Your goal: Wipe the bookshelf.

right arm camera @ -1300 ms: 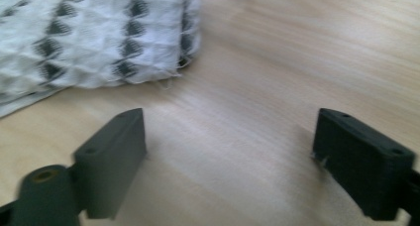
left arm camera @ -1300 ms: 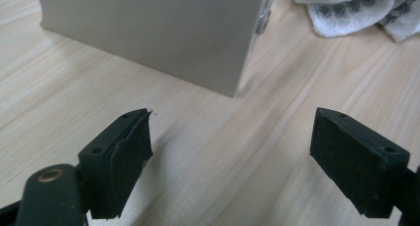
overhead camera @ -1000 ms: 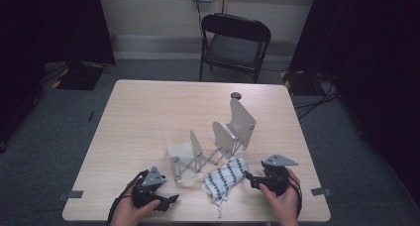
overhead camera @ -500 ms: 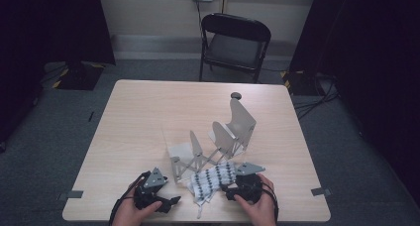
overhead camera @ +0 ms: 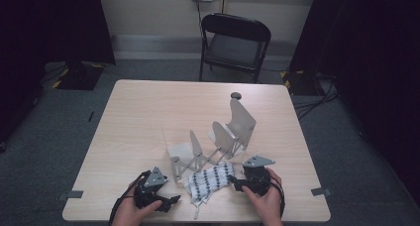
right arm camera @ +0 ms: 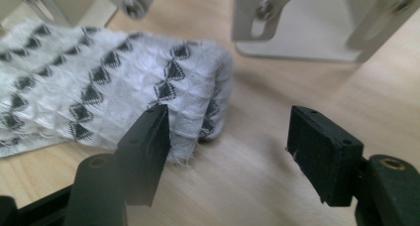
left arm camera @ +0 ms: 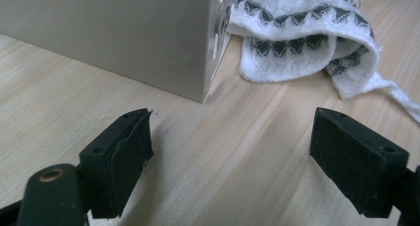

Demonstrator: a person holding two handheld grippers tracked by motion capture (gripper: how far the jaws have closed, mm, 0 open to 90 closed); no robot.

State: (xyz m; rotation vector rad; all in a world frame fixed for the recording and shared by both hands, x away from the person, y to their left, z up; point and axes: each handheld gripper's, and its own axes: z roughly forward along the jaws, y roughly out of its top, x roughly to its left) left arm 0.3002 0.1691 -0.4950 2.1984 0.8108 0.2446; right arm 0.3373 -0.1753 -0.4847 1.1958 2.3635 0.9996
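the soft, light white knitted cloth with black triangle rows [overhead camera: 210,180] lies bunched low in the frame on the pale wooden desk [overhead camera: 148,117], best pinched at its folded right end, where the right gripper [right arm camera: 228,146] has jaws just closing, still unclamped, while the left gripper [left arm camera: 230,151] stands open.

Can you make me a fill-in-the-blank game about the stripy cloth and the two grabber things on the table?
1. The white cloth has rows of small black ____ on it.
2. The metal rack stands on a ____ table.
3. The end of the cloth lies between the jaws of the ____ gripper, which have just been closing.
4. The left gripper has its jaws ____, with nothing between them.

Missing words: triangles; wooden; right; open
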